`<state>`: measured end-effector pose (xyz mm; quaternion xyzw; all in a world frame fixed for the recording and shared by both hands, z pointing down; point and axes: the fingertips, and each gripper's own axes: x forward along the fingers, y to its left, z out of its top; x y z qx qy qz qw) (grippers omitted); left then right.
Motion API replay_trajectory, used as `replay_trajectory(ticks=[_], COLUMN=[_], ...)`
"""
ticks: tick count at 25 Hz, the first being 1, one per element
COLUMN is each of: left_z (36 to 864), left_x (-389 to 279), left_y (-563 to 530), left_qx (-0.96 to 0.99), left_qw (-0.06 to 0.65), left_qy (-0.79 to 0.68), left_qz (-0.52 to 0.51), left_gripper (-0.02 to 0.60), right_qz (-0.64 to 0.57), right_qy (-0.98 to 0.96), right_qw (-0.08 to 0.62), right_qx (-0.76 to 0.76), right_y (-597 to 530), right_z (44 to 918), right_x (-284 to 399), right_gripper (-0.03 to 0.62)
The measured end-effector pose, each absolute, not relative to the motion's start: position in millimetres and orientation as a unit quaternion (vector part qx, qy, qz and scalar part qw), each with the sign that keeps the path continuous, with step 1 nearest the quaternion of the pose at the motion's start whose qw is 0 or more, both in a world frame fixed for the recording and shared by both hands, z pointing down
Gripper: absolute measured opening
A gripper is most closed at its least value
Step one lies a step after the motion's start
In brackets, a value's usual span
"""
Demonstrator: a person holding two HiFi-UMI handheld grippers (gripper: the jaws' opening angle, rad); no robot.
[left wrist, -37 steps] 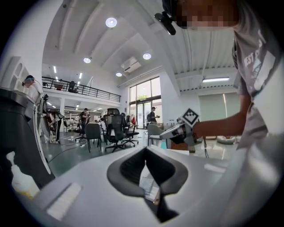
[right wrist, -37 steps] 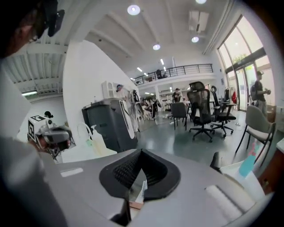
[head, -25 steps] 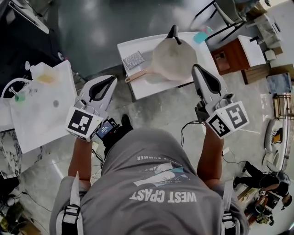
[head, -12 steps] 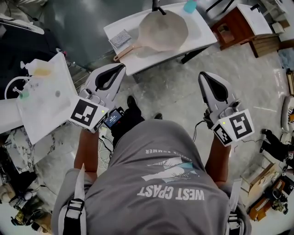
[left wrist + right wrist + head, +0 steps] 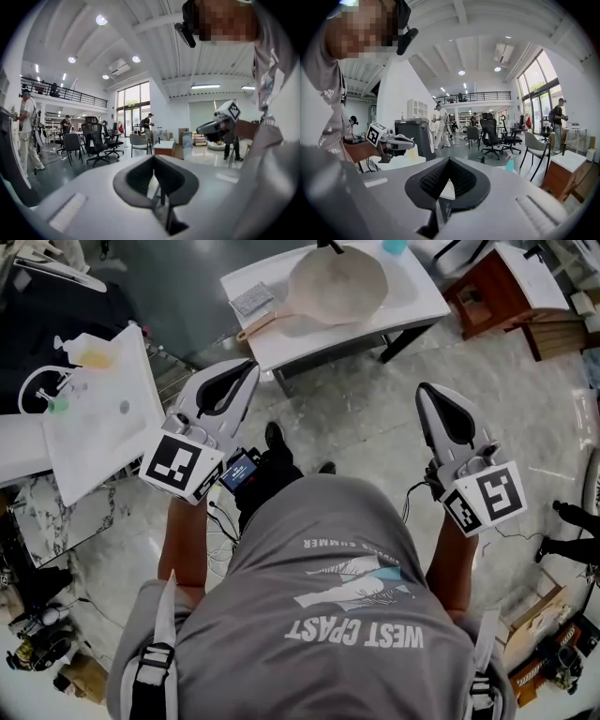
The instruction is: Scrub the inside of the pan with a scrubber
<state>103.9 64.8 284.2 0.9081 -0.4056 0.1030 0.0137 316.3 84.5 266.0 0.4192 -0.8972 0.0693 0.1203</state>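
The beige pan [image 5: 337,285] lies on the white table [image 5: 417,307] at the top of the head view, its wooden handle [image 5: 255,326] pointing left. Beside the handle lies the grey scrubber [image 5: 251,299]. My left gripper [image 5: 247,371] hangs over the floor, well short of the table's front edge, shut and holding nothing. My right gripper [image 5: 432,396] is also short of the table, to the right, shut and empty. In the left gripper view the jaws [image 5: 154,160] meet with nothing between them. The same holds for the right gripper [image 5: 449,162] in its own view.
A second white table [image 5: 98,418] with a yellow stain and a bottle stands at the left. A brown wooden cabinet [image 5: 492,292] sits right of the pan table, a teal spray bottle [image 5: 396,246] at its far edge. Office chairs [image 5: 93,140] and standing people fill the room beyond.
The pan table has slid toward the top of the head view as the person backed away. Both grippers have drawn back from it, still shut and empty.
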Motion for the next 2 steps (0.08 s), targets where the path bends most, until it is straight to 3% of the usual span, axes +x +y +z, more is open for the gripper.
replay_trajectory(ticks=[2], left_z=[286.4], left_x=[105.7], left_y=[74.3], left_qx=[0.907], left_qw=[0.015], left_qy=[-0.408], left_qz=[0.104], left_gripper=[0.003], right_qz=[0.069], right_qy=[-0.899], right_qw=[0.121], right_qx=[0.416], right_y=[92.3], right_z=[267.3], right_x=[317.4], right_gripper=[-0.002])
